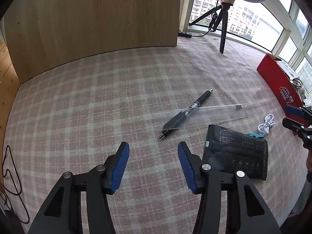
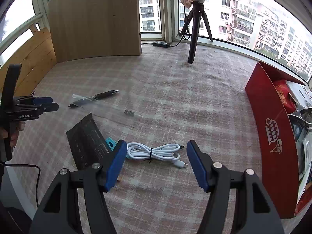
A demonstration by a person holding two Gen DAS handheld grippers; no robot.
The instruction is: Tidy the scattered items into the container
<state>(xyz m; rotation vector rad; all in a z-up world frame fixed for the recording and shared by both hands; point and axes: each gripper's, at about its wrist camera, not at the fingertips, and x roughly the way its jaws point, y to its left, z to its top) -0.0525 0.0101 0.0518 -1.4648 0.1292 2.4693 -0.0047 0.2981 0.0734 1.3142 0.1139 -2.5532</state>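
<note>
My left gripper (image 1: pixel 153 145) is open above the checked cloth, just short of a black pen (image 1: pixel 187 111) that lies under a clear ruler (image 1: pixel 214 115). A black packet (image 1: pixel 236 152) lies right of its right finger. My right gripper (image 2: pixel 157 143) is open too, low over a bundled white cable (image 2: pixel 156 152) that lies between its fingers, untouched by the pads. A teal item (image 2: pixel 110 143) peeks out beside the black packet (image 2: pixel 85 142). The red box (image 2: pixel 273 126) stands open at the right with several things inside. Each gripper shows in the other's view: the right gripper (image 1: pixel 285 115), the left gripper (image 2: pixel 54 103).
A black tripod (image 2: pixel 195 39) with a ring light stands at the back by the window. A wooden board (image 2: pixel 93 19) closes off the back left. A black cord (image 1: pixel 11 175) loops at the left edge. A power strip (image 2: pixel 160 44) lies by the window sill.
</note>
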